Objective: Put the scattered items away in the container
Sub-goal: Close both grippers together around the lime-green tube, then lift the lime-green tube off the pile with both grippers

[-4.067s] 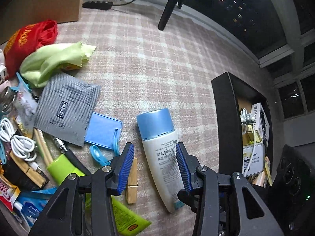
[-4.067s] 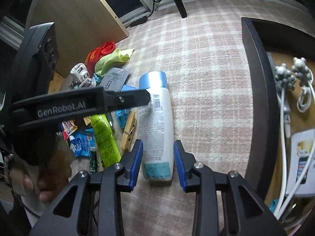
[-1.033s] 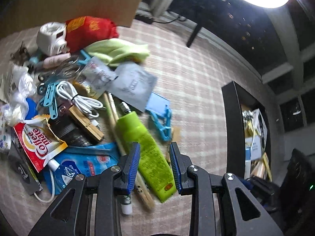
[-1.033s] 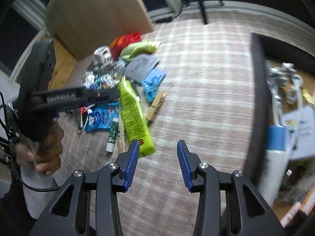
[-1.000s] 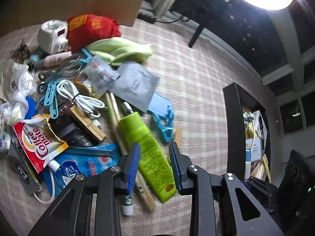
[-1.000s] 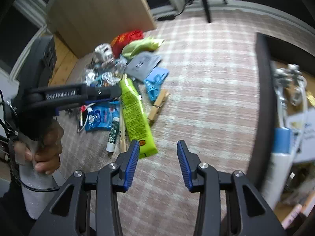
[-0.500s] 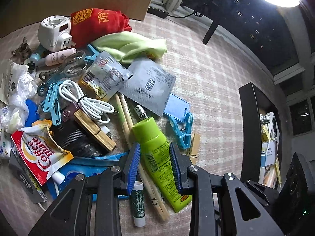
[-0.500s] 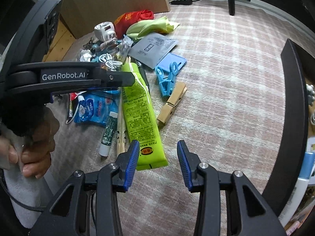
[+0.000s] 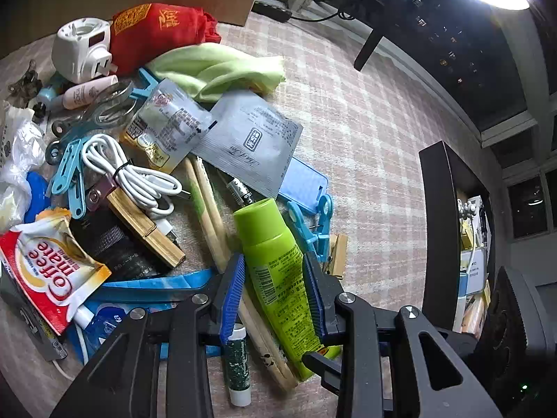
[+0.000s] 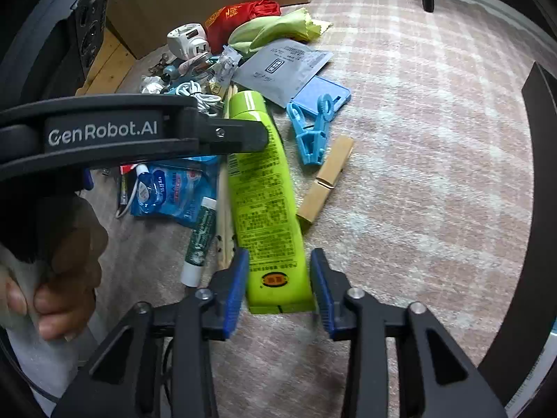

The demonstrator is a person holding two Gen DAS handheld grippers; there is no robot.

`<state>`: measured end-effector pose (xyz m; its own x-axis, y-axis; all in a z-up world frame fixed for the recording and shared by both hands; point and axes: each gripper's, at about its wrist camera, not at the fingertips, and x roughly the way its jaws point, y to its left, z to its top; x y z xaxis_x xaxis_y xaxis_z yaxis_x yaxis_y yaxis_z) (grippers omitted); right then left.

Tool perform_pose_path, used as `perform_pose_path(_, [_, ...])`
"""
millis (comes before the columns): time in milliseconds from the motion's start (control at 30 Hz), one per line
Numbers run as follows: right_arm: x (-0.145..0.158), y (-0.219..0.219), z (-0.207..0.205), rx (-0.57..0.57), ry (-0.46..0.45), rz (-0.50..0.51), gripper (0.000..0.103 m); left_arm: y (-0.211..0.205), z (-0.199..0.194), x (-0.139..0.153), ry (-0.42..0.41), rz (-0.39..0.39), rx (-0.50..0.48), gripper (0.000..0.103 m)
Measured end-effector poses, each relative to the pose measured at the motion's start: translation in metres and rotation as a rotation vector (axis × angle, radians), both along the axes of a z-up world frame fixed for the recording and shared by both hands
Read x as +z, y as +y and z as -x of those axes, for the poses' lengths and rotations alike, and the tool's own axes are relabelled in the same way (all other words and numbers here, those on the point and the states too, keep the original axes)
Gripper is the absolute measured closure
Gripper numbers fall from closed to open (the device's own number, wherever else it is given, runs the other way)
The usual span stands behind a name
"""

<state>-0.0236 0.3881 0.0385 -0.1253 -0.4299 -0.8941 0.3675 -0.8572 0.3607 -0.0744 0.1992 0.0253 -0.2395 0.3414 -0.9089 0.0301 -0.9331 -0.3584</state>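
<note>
A lime-green tube (image 9: 275, 271) lies on the checked rug at the near edge of a heap of small items. My left gripper (image 9: 275, 285) straddles the tube's body just below its cap; its jaws are opening and thin gaps show at the pads. My right gripper (image 10: 278, 278) straddles the tube's flat crimped end (image 10: 278, 289); its jaws are closing, pads beside the tube, no squeeze visible. The left gripper's finger (image 10: 243, 136) crosses above the cap in the right wrist view. The black container (image 9: 438, 226) stands at the right, with items inside.
Beside the tube lie chopsticks (image 9: 212, 216), a lip balm stick (image 10: 200, 240), a wooden peg (image 10: 327, 177) and a blue clip (image 10: 310, 139). The heap behind holds a grey sachet (image 9: 250, 139), white cable (image 9: 135, 177), green cloth (image 9: 216, 66) and red pouch (image 9: 156, 35). The container wall (image 10: 536, 139) is on the right.
The right gripper has swung from beside the container to the tube's flat end and come lower, its jaws narrower. The left gripper has closed in on the tube, its jaws slightly wider.
</note>
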Motion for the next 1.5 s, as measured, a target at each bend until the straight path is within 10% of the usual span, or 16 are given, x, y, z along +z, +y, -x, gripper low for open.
perform_pose_path(500, [-0.005,0.009,0.018,-0.056,-0.022,0.051,0.084,0.019,0.005,-0.010,-0.011,-0.016,-0.050,0.071])
perform_pose_path(733, [0.004,0.008,0.018,-0.062,-0.010,0.065,0.099,0.016,-0.003,0.000,-0.012,-0.058,-0.054,0.087])
perform_pose_path(1500, [-0.001,-0.007,0.029,-0.067,0.015,0.051,0.086,0.023,-0.014,-0.015,-0.012,-0.026,-0.080,0.082])
